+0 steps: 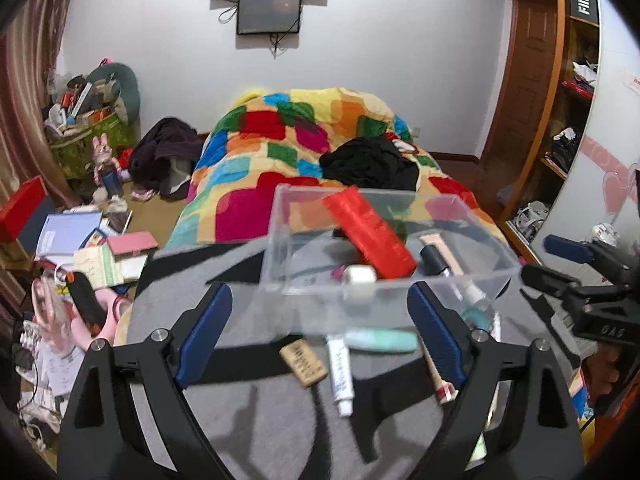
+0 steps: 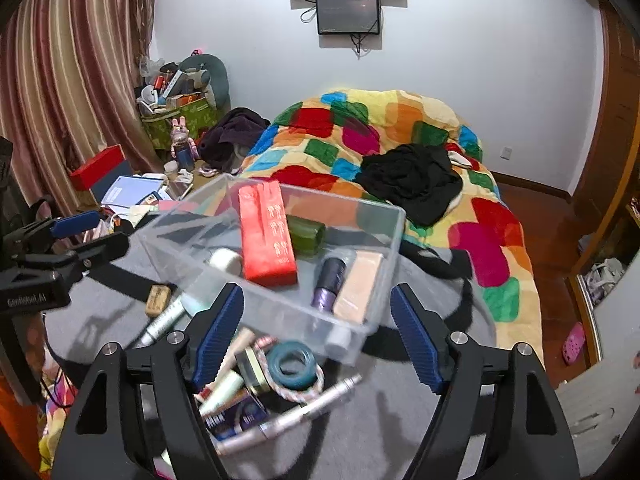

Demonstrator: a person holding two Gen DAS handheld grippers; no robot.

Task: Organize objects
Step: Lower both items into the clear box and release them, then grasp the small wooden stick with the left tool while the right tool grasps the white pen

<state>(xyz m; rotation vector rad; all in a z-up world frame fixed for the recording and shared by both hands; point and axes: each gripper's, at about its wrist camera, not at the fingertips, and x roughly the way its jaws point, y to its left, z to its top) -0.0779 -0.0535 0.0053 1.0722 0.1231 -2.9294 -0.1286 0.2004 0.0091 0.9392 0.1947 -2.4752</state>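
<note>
Both your left gripper (image 1: 320, 328) and right gripper (image 2: 318, 334) stand apart, holding nothing, while the clear box (image 2: 280, 252) sits on the grey mat (image 1: 248, 420) with the red carton (image 2: 266, 236) inside. Loose tubes (image 1: 340, 372) lie touching its near wall, so a low reach could shove the box or scatter them.

"fiio" on black shelf box (image 1: 584, 3).
</note>
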